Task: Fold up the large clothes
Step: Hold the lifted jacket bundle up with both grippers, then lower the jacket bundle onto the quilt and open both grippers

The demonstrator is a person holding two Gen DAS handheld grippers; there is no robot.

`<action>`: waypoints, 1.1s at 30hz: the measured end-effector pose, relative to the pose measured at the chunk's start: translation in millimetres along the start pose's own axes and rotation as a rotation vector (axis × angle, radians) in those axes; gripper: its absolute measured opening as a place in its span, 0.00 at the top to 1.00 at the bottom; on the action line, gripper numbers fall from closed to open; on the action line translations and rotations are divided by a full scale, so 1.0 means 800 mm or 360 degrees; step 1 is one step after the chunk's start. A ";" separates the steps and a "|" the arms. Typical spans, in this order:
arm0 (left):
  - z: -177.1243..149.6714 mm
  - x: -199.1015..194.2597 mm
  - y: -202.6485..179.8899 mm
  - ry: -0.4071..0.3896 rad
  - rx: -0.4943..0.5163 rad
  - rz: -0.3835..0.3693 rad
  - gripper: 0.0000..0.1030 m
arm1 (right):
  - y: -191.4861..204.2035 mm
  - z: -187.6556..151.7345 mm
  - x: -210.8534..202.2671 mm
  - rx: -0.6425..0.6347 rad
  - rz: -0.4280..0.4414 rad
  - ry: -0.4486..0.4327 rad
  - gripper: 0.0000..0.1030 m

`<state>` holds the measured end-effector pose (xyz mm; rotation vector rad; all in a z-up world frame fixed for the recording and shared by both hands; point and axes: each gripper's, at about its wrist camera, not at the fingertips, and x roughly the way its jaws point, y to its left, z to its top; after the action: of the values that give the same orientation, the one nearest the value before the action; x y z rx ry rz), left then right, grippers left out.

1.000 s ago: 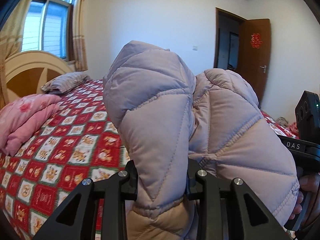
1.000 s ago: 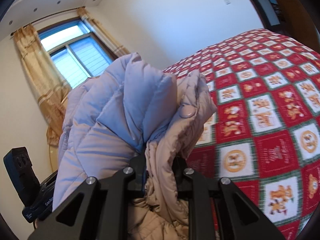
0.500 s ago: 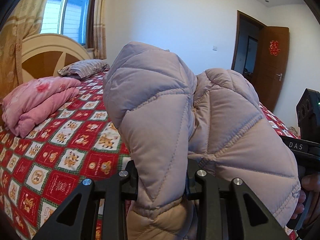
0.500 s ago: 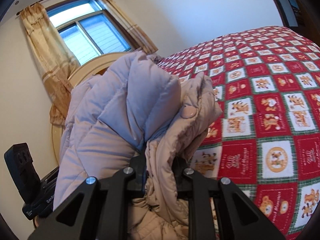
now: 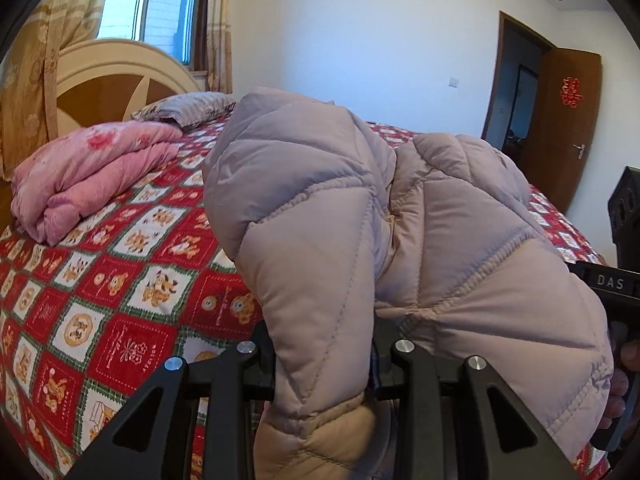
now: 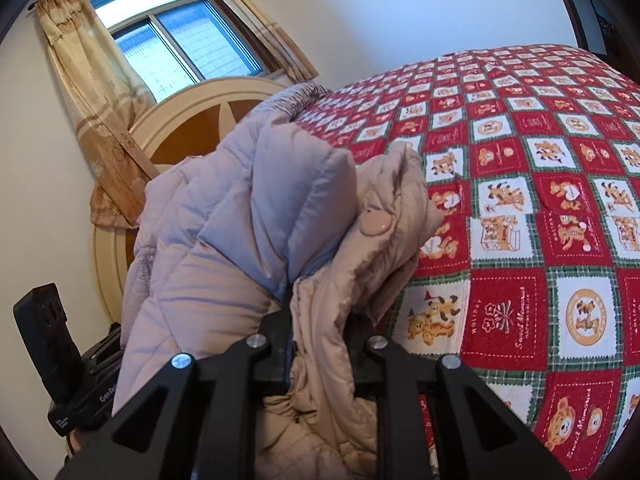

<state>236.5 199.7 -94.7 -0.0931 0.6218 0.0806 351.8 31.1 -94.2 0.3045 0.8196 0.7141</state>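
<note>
**Puffy coat held over a bed by two handheld grippers**

A wide bed fills the room, spread with a red, white and green checked cover printed with cartoon bears. At its head, under a curtained window, lie a folded pink quilt and a striped pillow. A brown door stands open on the far wall.

The task's thing, a large pale mauve quilted coat, is bunched up in the air just above the cover, held between the two grippers and blocking much of both views. It is not yet laid out.

The left gripper has a thick padded fold between its jaws; the jaws are opening, though the pads look to be touching the fabric at this moment. The right gripper pinches a beige edge of the coat bearing a round snap button, its jaws pressed close on the cloth.

To do this step well, I judge the coat should be lowered onto the open middle of the cover, clear of the quilt, with both grippers drawn apart so the fabric spreads flat before letting go.

The coat is too crumpled to tell its long axis or which way collar and hem point. The bulk stretches roughly from one gripper to the other, puffed upward.
</note>
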 end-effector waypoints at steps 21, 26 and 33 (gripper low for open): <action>-0.037 0.047 0.038 0.0121 -0.0150 0.0111 0.04 | -0.054 -0.040 0.051 0.0126 -0.0189 0.0173 0.62; -0.041 0.052 0.043 0.0127 -0.0193 0.0098 0.01 | -0.055 -0.042 0.057 0.0100 -0.0228 0.0181 0.57; -0.042 0.058 0.045 0.0131 -0.0208 0.0085 0.01 | -0.062 -0.045 0.064 0.0102 -0.0260 0.0197 0.50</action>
<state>250.9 233.4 -151.5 -0.2068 0.7010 0.1698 371.6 29.5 -171.6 0.2497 0.9748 0.5585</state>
